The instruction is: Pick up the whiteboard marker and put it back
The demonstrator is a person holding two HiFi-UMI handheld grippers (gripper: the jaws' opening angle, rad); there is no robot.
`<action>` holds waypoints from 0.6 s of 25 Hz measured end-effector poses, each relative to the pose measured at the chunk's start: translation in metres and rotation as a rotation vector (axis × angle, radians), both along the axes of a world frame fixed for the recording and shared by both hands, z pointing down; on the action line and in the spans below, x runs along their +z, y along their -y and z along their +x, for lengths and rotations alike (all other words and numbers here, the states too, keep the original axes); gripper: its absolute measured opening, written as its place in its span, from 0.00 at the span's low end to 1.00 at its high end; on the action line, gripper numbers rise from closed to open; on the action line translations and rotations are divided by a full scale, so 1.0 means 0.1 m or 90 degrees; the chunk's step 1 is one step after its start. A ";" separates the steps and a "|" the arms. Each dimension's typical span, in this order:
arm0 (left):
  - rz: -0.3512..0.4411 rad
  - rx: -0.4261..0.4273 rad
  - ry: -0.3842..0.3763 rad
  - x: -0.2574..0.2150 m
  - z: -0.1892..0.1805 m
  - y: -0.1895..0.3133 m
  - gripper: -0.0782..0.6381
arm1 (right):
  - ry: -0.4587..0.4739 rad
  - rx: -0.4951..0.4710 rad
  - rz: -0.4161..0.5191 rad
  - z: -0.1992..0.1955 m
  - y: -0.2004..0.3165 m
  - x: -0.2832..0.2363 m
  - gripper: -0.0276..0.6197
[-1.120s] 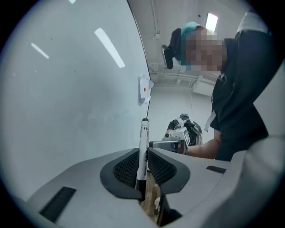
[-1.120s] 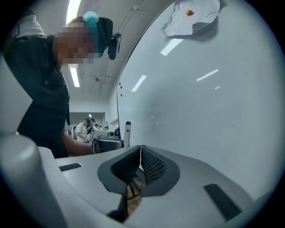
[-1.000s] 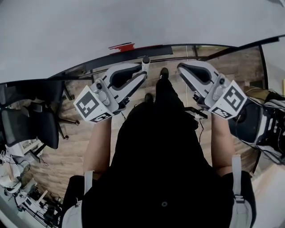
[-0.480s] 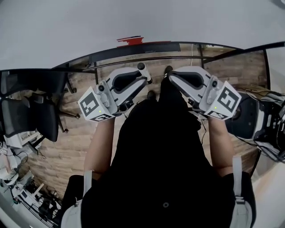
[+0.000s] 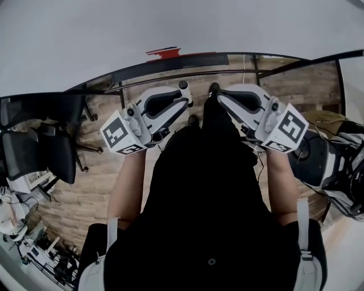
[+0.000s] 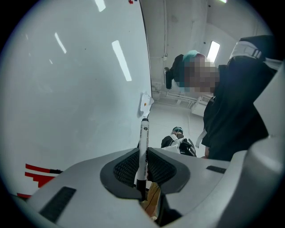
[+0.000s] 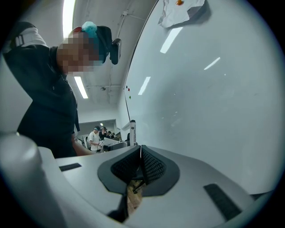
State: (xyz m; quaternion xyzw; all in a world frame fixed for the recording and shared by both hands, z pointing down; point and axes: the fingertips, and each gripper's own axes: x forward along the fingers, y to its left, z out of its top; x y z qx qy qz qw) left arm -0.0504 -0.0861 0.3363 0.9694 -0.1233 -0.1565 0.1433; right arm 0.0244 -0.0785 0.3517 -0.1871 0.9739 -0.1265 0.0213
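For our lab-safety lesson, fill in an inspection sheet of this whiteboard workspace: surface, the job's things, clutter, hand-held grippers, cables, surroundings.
Surface: whiteboard, mostly blank, with red marks low on it.
Job's things: whiteboard marker, clamped in the left hand-held gripper.
Clutter: crumpled paper stuck on the board.
Grippers: left hand-held gripper shut on the marker; right hand-held gripper shut, with nothing between its jaws.
Cables: loose leads on the floor at the right.
Surroundings: wood floor, office chair at the left, people in the background.
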 end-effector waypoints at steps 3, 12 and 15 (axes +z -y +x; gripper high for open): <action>0.009 -0.007 0.011 -0.06 0.07 0.13 0.21 | -0.007 0.003 0.010 0.07 0.12 -0.05 0.07; 0.081 -0.042 0.106 -0.27 0.23 0.51 0.21 | -0.038 0.020 0.050 0.29 0.47 -0.18 0.07; 0.119 -0.051 0.161 -0.31 0.31 0.64 0.21 | -0.037 0.026 0.055 0.37 0.60 -0.22 0.07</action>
